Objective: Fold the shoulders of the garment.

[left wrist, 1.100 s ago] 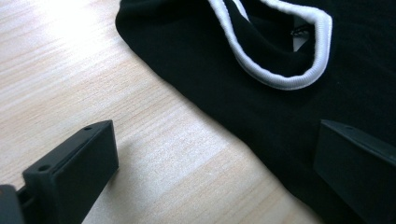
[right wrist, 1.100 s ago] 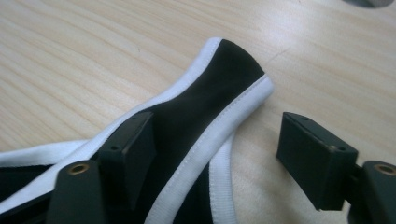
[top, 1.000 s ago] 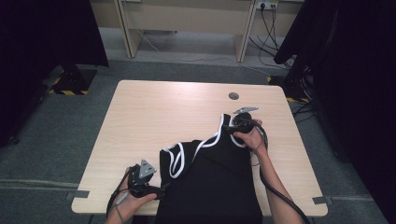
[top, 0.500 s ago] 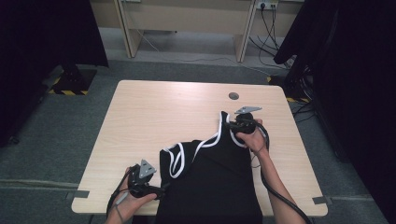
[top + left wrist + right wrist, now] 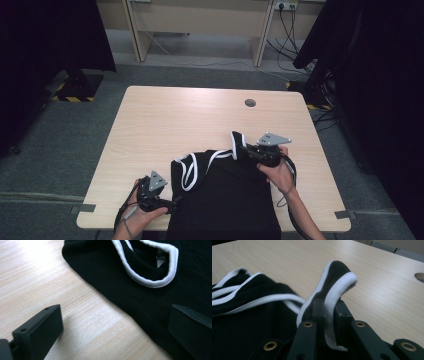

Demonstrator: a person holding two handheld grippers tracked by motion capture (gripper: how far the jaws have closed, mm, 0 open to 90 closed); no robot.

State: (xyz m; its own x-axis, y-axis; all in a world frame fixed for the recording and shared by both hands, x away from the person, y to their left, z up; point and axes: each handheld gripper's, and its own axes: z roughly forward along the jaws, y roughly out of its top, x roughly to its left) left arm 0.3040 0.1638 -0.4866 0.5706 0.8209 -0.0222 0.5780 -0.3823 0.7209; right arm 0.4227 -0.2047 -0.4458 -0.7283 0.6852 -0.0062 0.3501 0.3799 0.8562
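Worktop: a rectangular light wood-grain worktop [image 5: 165, 125] with rounded corners, standing on grey carpet floor [image 5: 60, 150].
Surface: pale beech-like laminate, its far and left parts bare; a small round grey cable port [image 5: 250, 103] sits near the far edge, right of centre.
Lying on it: a black fabric garment with white ribbed trim [image 5: 225, 195], spread over the near middle and hanging over the near edge.
Garment detail: white-edged openings lie curled at its far-left part; one trimmed strap end stands lifted off the wood at the far right.
Near-left corner: bare wood just beside the garment's edge.
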